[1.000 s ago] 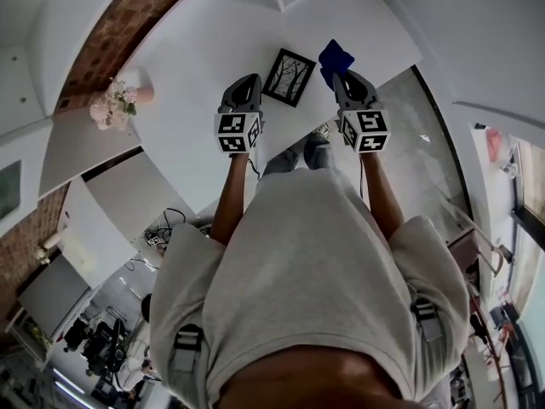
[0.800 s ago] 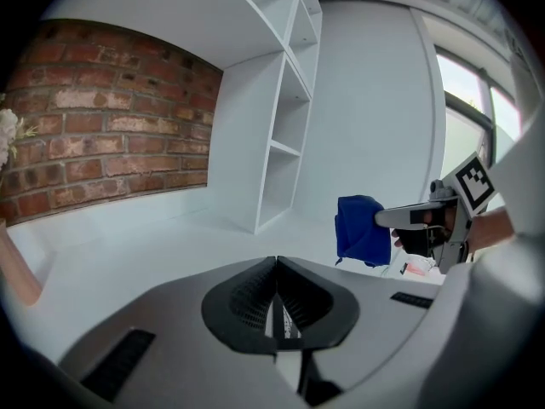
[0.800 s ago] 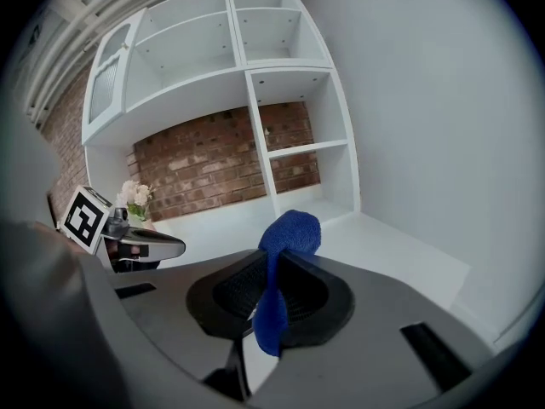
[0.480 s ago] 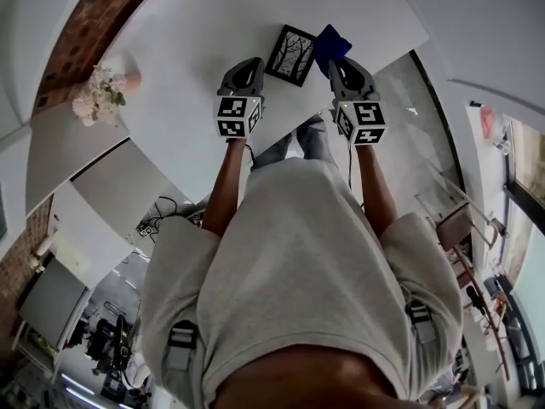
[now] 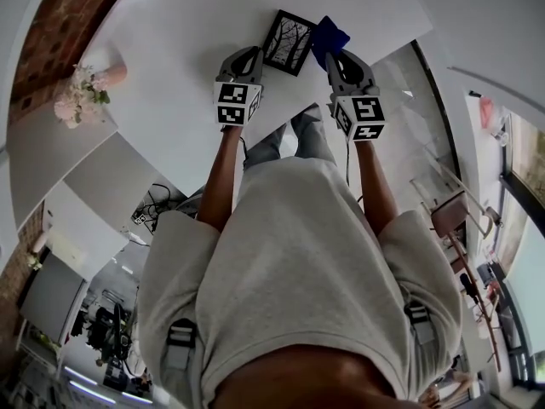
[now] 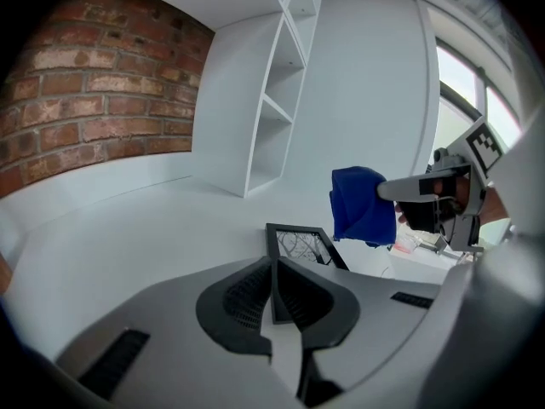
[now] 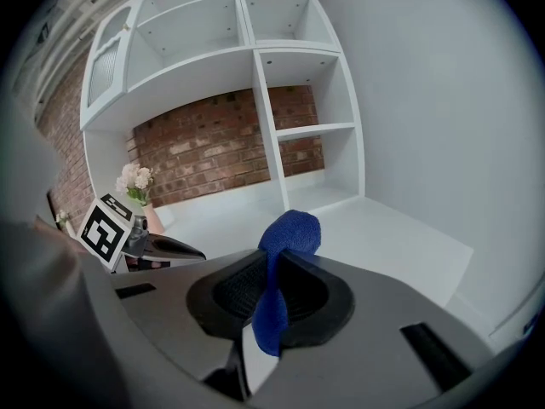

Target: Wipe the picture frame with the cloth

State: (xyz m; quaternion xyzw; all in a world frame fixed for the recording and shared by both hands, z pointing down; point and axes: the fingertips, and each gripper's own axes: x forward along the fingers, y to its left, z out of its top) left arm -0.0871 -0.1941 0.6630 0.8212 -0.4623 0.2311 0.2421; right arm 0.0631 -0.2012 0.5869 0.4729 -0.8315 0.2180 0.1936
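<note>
A black picture frame [image 5: 287, 41] with a tree drawing lies flat on the white table [image 5: 179, 75]. In the left gripper view the picture frame [image 6: 302, 247] shows just past my shut, empty left gripper [image 6: 274, 264]. In the head view the left gripper [image 5: 253, 53] sits by the frame's near left edge. My right gripper [image 5: 333, 55] is shut on a blue cloth [image 5: 328, 37], which hangs beside the frame's right edge. The cloth [image 7: 286, 239] is pinched between the right gripper's jaws [image 7: 274, 267], bunched above them and dangling below. From the left gripper view, the cloth [image 6: 361, 204] hangs above the table.
A vase of pale flowers [image 5: 82, 97] stands at the table's far left. A white shelf unit [image 7: 289, 100] and a brick wall [image 6: 94, 100] back the table. The table's near edge [image 5: 281, 118] runs just in front of my legs.
Both grippers have come down and closer to the frame. The cloth now hangs right beside the frame's right edge. Both jaws stay shut.
</note>
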